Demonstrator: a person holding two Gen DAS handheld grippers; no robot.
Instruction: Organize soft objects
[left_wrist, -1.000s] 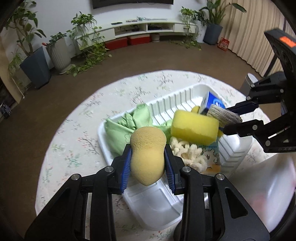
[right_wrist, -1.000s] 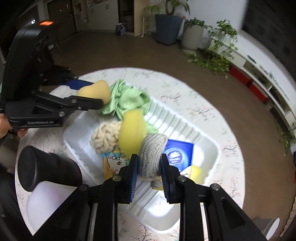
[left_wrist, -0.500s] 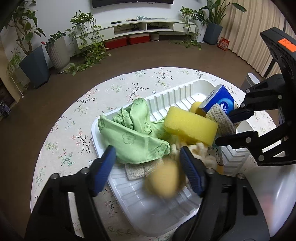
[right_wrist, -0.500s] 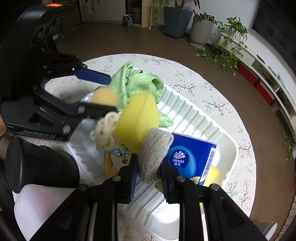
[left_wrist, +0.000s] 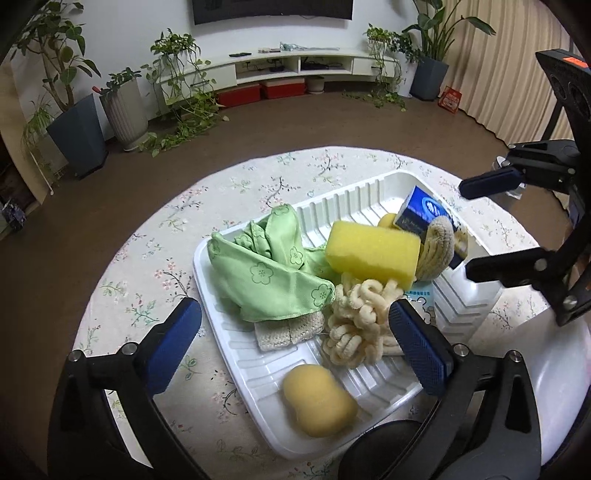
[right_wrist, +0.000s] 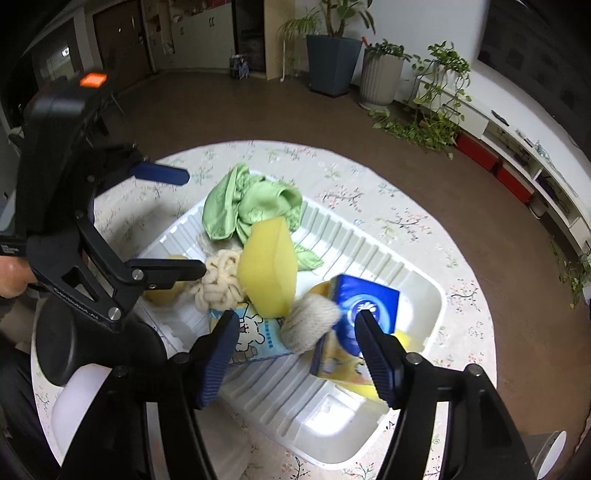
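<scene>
tan sponge (left_wrist: 317, 400) lies in tray (left_wrist: 236, 354) below spread left claw (left_wrist: 295, 343)

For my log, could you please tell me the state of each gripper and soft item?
left gripper: open, empty
right gripper: open, empty
peanut-shaped sponge: lying in white tray
knit roll: released, against blue tissue pack
green cloth: crumpled

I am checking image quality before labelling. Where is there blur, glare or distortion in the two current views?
Left wrist view: mostly sharp; fisheye bends the table edge; dark corners; the blue box is slightly smeared. Right wrist view: blue box and knitted roll are motion-blurred; bright glare on the tray floor near the camera; the room looks dimmer.
</scene>
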